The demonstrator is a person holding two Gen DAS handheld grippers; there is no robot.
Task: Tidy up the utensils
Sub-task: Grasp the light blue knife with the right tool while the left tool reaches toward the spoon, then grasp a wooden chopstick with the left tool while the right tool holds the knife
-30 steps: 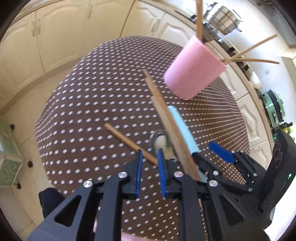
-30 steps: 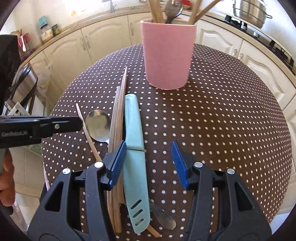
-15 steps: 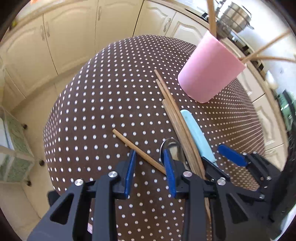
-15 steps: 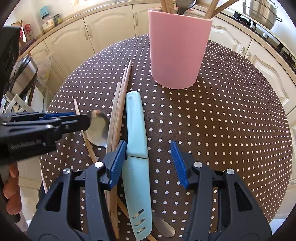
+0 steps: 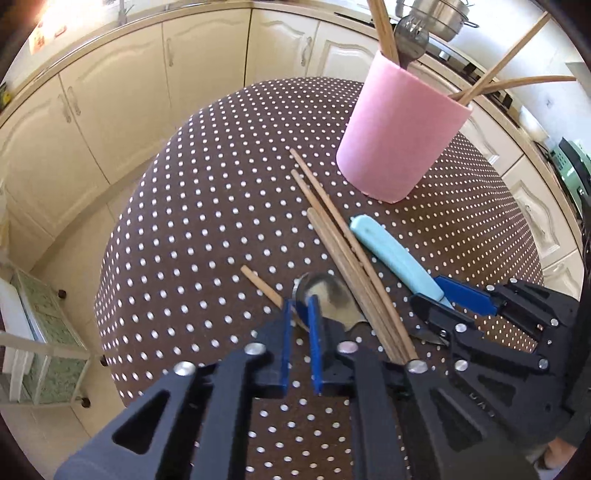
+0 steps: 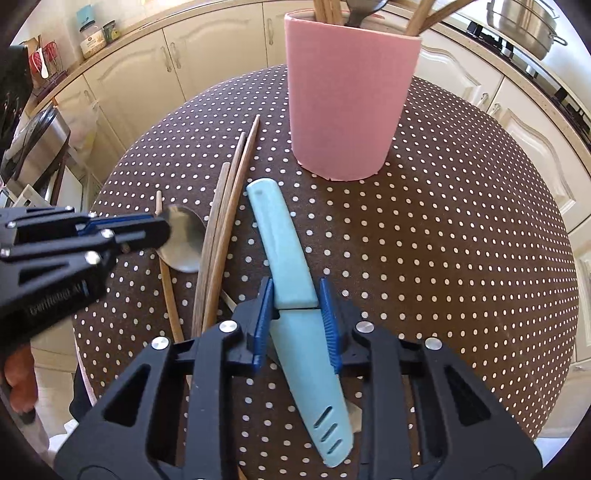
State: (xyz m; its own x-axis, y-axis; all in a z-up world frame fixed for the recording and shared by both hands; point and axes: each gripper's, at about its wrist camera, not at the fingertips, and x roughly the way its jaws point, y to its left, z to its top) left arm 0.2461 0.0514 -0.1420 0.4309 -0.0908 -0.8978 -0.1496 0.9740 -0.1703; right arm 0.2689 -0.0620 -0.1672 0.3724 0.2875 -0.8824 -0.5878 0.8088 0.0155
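Note:
A pink cup [image 6: 352, 99] holding chopsticks and a spoon stands at the far side of the dotted table [image 6: 461, 258]; it also shows in the left wrist view [image 5: 399, 136]. My right gripper [image 6: 297, 295] is shut on a light blue sheathed knife [image 6: 291, 266] lying on the table. My left gripper [image 5: 299, 308] is shut on a single wooden chopstick [image 5: 260, 283], beside a metal spoon [image 5: 332, 299]. The left gripper [image 6: 159, 229] also shows in the right wrist view, over the spoon bowl [image 6: 184, 236]. Several loose chopsticks [image 6: 225, 229] lie between spoon and knife.
Cream kitchen cabinets [image 5: 122, 96] ring the round table. A steel pot [image 6: 524, 26] sits on the hob at the back right. A small shelf unit [image 5: 40, 332] stands on the floor to the left.
My right gripper has closed its fingers onto the blue knife. My left gripper has narrowed from open to shut on the lone chopstick next to the spoon.

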